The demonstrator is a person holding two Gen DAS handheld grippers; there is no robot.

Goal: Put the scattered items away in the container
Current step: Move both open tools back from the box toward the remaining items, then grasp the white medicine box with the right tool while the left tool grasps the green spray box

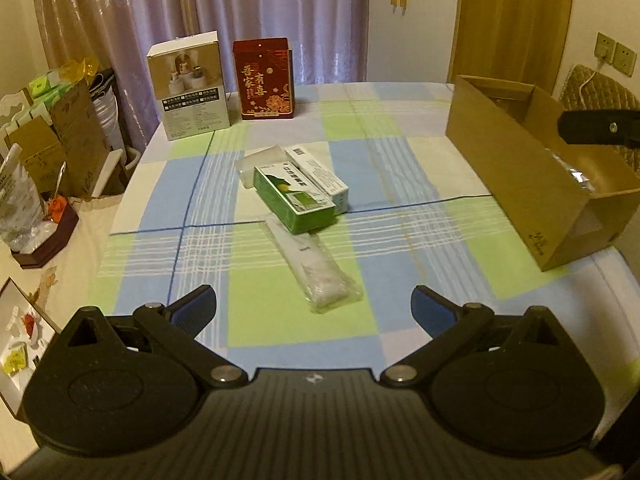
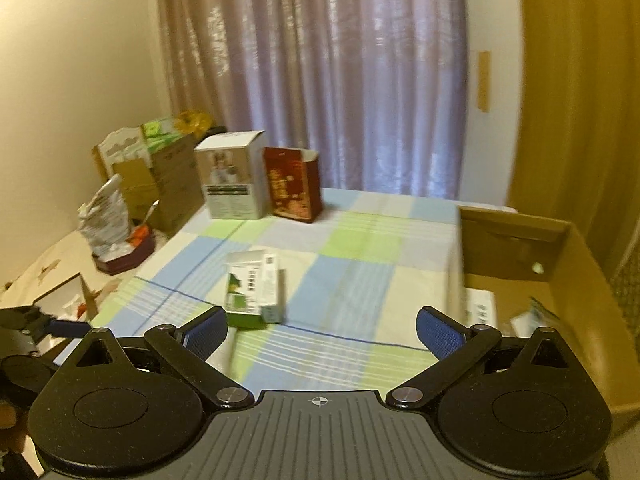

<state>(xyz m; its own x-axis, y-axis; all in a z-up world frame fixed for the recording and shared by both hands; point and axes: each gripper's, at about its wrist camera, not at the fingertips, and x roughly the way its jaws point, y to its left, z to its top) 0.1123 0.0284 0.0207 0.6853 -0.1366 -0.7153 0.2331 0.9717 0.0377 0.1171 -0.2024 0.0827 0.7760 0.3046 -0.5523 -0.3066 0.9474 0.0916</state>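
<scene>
- left gripper (image 1: 314,310): jaws spread wide, nothing in em, hovering over the checked cloth (image 1: 400,168)
- clear packet (image 1: 316,270) right ahead of it, green box (image 1: 294,198) + white box (image 1: 320,174) stacked just past that
- cardboard box (image 1: 516,176) off to its right
- right gripper (image 2: 322,334): also wide open w/ nothing held, cardboard box just to its right

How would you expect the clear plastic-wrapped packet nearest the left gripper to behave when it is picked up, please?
The clear plastic-wrapped packet would probably sag if gripped at one end, since it is long and soft-looking. Its glossy film may be slippery. It lies flat on the tablecloth, so it is unlikely to roll.
</scene>
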